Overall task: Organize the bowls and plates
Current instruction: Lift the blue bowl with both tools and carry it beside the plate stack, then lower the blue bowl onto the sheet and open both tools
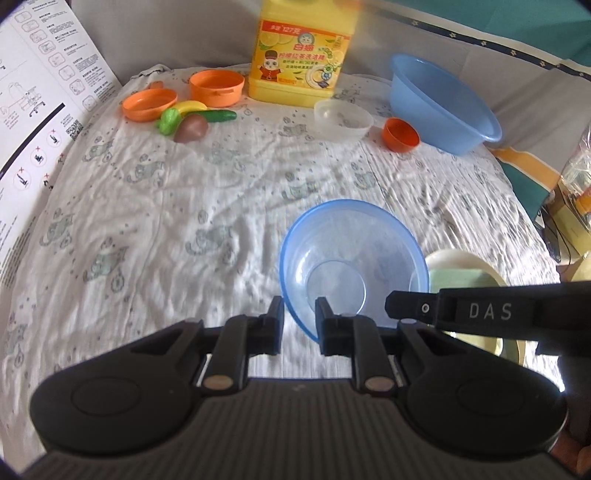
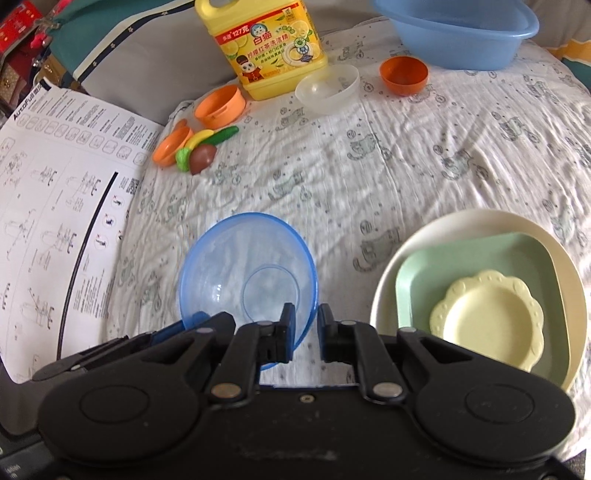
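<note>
The clear blue bowl (image 1: pixel 352 264) sits tilted on the cat-print cloth (image 1: pixel 184 206), held from 2 sides. The left gripper (image 1: pixel 299 314) pinches its rim at 6 o'clock, and the right gripper (image 2: pixel 306 320) clamps the rim at 5 o'clock. At 3 o'clock, the stacked plates (image 2: pixel 554 254) are partly cut off by the gripper body. The blue basin (image 2: pixel 458 35) runs off-frame at 12 o'clock.

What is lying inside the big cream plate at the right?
Inside the cream plate lies a green square plate, and a small yellow scalloped dish rests in that. The cream plate's middle is covered, so anything beneath stays unseen.
</note>
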### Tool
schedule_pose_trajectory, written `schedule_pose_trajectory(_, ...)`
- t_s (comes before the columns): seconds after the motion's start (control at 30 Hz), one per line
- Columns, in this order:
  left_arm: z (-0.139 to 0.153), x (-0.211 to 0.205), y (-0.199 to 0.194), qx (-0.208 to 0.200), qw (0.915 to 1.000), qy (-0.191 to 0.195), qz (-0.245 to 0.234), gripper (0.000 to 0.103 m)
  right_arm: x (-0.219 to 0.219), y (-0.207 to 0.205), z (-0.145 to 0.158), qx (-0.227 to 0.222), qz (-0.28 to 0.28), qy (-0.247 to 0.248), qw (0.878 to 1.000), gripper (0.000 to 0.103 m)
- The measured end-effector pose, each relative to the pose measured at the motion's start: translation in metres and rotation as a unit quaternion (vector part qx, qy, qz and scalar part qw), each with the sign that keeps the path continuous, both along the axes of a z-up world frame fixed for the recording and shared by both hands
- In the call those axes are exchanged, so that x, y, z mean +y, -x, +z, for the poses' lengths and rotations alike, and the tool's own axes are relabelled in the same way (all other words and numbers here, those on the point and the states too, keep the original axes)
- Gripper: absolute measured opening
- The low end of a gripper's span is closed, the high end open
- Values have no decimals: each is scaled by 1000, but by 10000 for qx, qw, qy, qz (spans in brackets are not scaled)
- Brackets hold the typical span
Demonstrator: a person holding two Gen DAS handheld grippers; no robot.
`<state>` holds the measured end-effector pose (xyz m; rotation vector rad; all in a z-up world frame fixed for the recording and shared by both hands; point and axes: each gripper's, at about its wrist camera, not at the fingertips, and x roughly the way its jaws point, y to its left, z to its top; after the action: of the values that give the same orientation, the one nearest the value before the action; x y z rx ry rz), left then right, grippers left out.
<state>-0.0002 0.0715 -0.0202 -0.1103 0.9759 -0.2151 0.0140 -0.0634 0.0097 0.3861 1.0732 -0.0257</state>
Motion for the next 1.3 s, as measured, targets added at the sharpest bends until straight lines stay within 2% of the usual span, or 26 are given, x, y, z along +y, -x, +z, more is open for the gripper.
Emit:
schedule_pose_trajectory(0.2, -11, 1, 12, 76, 9999, -18, -95, 17, 6, 13, -6, 124, 22, 111, 9999, 13)
schedule_pose_trajectory(0.6, -37, 2, 17, 296, 9990, 32, -321, 17, 11, 14, -25, 471, 52, 452, 9979, 13)
schedule_pose_trajectory(1.0, -42, 5, 15, 310, 9986, -11, -440, 18, 15, 11, -32, 538, 48, 469, 9974, 13)
schedule_pose_trajectory(1.1, -40, 6, 16, 246, 9988, -92, -420, 26, 14, 10, -30, 511, 83, 475, 9975, 20)
schedule_pose_trajectory(1.13, -39, 7, 17, 207, 9989, -122, -401, 43, 14, 10, -29, 489, 96, 483, 9976, 26)
schedule_pose_trajectory(1.17, -37, 9, 17, 149, 9991, -142, -362, 69, 13, 10, -26, 442, 93, 480, 9978, 42)
schedule_pose_trajectory(1.2, -34, 11, 18, 61, 9994, -165, -306, 80, 12, 11, -24, 385, 79, 473, 9981, 59)
schedule_pose_trajectory(1.23, -30, 14, 20, -50, 9995, -191, -256, 96, 11, 11, -21, 311, 79, 430, 9986, 68)
schedule_pose_trajectory(1.27, -27, 16, 20, -159, 9994, -220, -225, 101, 10, 12, -17, 238, 60, 449, 9987, 84)
schedule_pose_trajectory(1.3, -23, 17, 21, -234, 9992, -245, -211, 102, 9, 13, -13, 139, 44, 489, 9987, 91)
